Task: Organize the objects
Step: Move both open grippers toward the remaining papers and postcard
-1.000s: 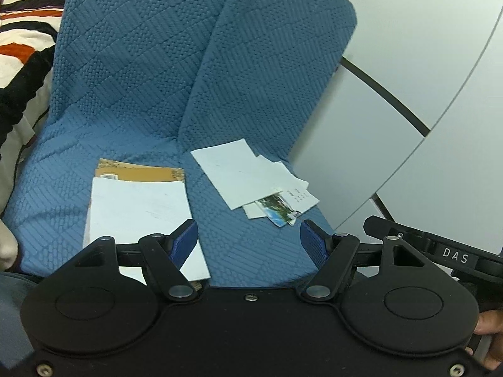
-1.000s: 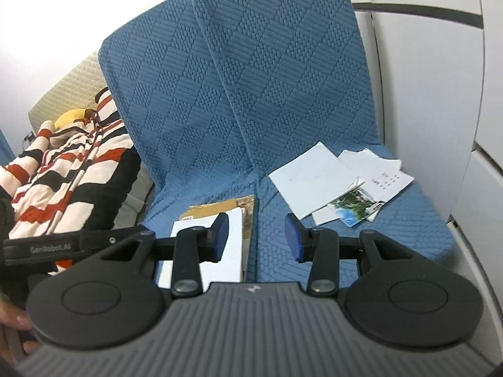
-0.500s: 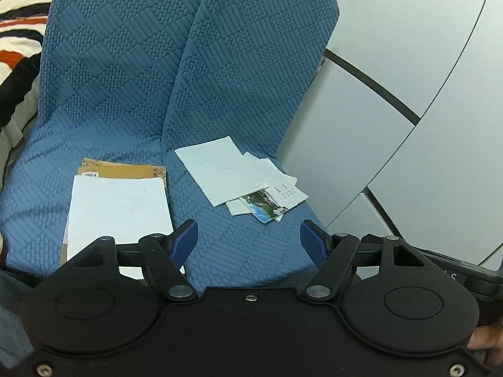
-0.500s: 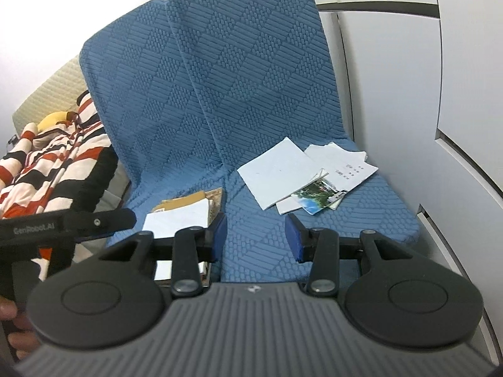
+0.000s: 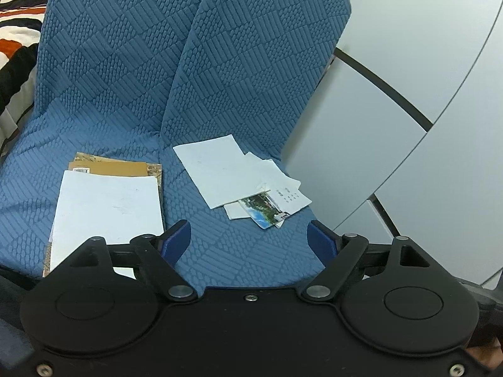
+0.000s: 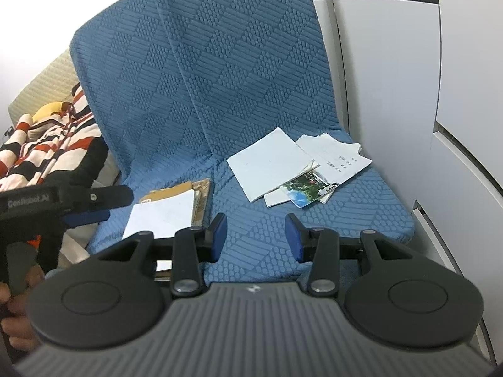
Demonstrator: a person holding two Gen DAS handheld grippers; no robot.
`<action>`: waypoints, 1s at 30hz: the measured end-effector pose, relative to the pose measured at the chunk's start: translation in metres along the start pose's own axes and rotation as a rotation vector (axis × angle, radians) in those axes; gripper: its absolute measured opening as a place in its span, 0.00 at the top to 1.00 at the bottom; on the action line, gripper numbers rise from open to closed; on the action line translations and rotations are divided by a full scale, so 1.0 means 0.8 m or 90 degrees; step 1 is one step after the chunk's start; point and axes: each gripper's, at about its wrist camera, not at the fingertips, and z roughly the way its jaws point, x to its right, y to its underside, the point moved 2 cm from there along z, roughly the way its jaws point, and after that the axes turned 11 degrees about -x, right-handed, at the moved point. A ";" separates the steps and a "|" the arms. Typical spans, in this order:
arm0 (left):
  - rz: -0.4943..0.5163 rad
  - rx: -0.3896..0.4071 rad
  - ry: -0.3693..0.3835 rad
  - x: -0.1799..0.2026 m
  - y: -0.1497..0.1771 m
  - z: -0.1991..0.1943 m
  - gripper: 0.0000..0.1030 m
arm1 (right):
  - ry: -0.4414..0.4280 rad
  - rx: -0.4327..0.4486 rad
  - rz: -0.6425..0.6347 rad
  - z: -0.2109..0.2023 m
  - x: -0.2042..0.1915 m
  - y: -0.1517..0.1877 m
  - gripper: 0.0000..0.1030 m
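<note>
The seat cover (image 5: 245, 72) is blue cloth, matt and quilted, with a raised bumpy checker weave all over, and the stuff lying on it is mostly plain matt white paper (image 5: 220, 169) plus a brown cardboard-looking envelope (image 5: 110, 168) and a photo card (image 5: 264, 210) with a glossy print. Both grippers are matt black plastic with 2 smooth blue pads (image 6: 217, 235) each and shiny metal pivot pins (image 5: 179, 291), and the right gripper (image 6: 256, 235) has a grey ribbed plastic base. The wall panels (image 5: 424, 62) look like smooth, pale, slightly satin plastic or laminate, and the striped blanket (image 6: 47, 154) looks soft and fuzzy.
</note>
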 end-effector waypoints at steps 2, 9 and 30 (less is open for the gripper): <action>-0.006 -0.001 0.001 -0.002 -0.004 0.009 0.17 | 0.005 -0.001 -0.002 0.004 0.005 -0.003 0.38; -0.027 -0.022 0.001 -0.014 -0.019 0.053 0.13 | 0.013 0.000 0.013 0.024 0.027 -0.017 0.18; -0.060 -0.075 -0.023 -0.027 -0.078 0.212 0.13 | 0.015 -0.062 0.074 0.155 0.093 -0.070 0.18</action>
